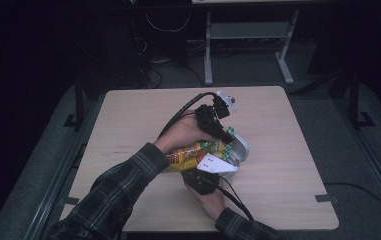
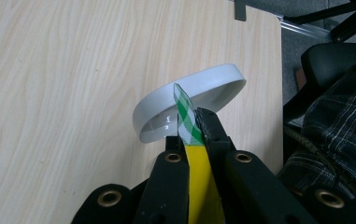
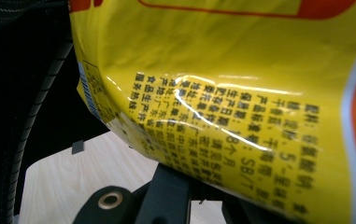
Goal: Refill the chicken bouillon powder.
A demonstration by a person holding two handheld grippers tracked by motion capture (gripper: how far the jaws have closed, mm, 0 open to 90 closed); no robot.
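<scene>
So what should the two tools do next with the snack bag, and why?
Probably pull the sealed edge apart a little to tear it open. The left tool pinches the green-checked top edge of the yellow snack bag right over the white bowl, and the right tool grips the bag too, so both seem ready for opening.

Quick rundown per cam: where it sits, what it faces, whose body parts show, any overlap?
High view: above the person's side, facing forward and down on the table; both plaid sleeves and hands show.
Left gripper view: on the left tool, shut on the snack bag, white bowl behind.
Right gripper view: on the right tool, bag print close up.
Shared: the bag, the table.
</scene>
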